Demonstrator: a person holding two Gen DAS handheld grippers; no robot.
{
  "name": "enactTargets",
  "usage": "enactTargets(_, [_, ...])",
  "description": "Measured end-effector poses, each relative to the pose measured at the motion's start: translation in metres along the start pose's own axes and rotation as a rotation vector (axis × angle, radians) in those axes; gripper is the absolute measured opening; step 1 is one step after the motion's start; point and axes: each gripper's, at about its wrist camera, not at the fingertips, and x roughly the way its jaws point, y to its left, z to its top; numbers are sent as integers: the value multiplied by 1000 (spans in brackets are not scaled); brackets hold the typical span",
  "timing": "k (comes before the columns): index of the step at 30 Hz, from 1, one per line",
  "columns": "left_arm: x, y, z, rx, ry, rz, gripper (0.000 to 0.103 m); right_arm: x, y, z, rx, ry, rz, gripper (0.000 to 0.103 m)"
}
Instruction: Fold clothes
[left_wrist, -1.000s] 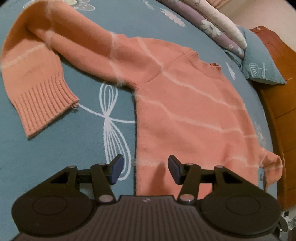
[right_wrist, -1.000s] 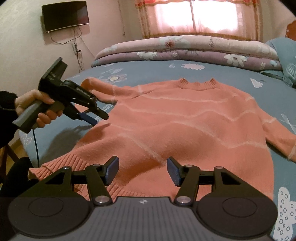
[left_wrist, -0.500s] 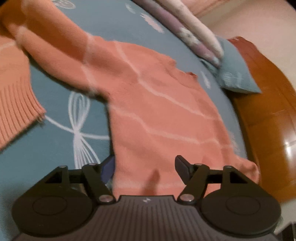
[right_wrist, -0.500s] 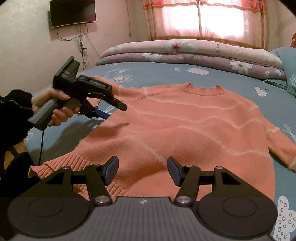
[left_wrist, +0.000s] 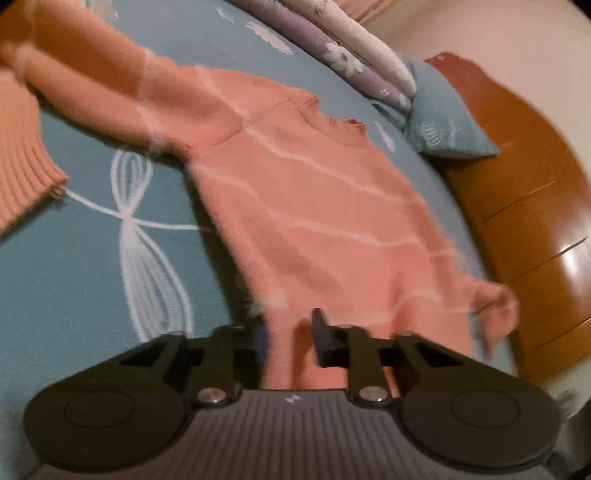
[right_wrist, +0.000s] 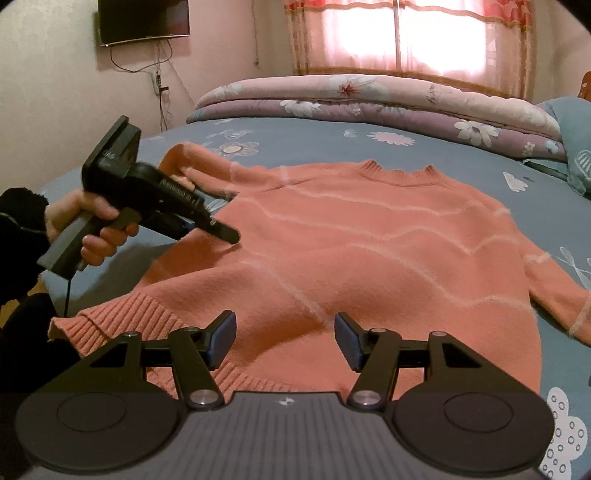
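Note:
An orange sweater (left_wrist: 314, 206) with thin white stripes lies flat on the blue bed sheet (left_wrist: 74, 277). My left gripper (left_wrist: 290, 339) is at the sweater's side edge below the armpit, its jaws closing, and a fold of the knit stands bunched between the pads. From the right wrist view, the left gripper (right_wrist: 225, 234) is held by a hand (right_wrist: 92, 229) and its tips press into the sweater (right_wrist: 369, 251). My right gripper (right_wrist: 284, 339) hovers open just above the ribbed hem, nothing between its fingers. One sleeve's ribbed cuff (left_wrist: 22, 177) lies at the far left.
A folded floral quilt (right_wrist: 369, 99) lies along the far side of the bed, with a blue pillow (left_wrist: 443, 125) beside it. A wooden headboard (left_wrist: 535, 221) borders the bed on the right. A wall-mounted TV (right_wrist: 144, 18) hangs at the back left.
The left gripper moved in over the sweater's side edge, widened its jaws, then closed them on the fabric. The right gripper stayed in place, still open.

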Motion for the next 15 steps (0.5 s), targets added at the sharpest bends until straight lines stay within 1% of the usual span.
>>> enactTargets(4, [-10, -14, 4, 65, -37, 98, 5, -4, -5, 0, 15, -18, -2, 64])
enactTargets(6, [-15, -23, 10, 97, -66, 126, 5, -6, -6, 0, 19, -25, -4, 64])
enactTargets(9, [-27, -32, 23, 136, -127, 187, 5, -5, -8, 0, 28, -27, -13, 64])
enactTargets(11, [-34, -33, 35, 141, -149, 212, 5, -5, -11, 0, 38, -28, -17, 64])
enactTargets(14, [-38, -25, 41, 152, -152, 281, 5, -6, -14, 0, 49, -30, -21, 64])
enactTargets(15, [-34, -19, 42, 134, -141, 291, 5, -6, -14, 0, 52, -31, -22, 64])
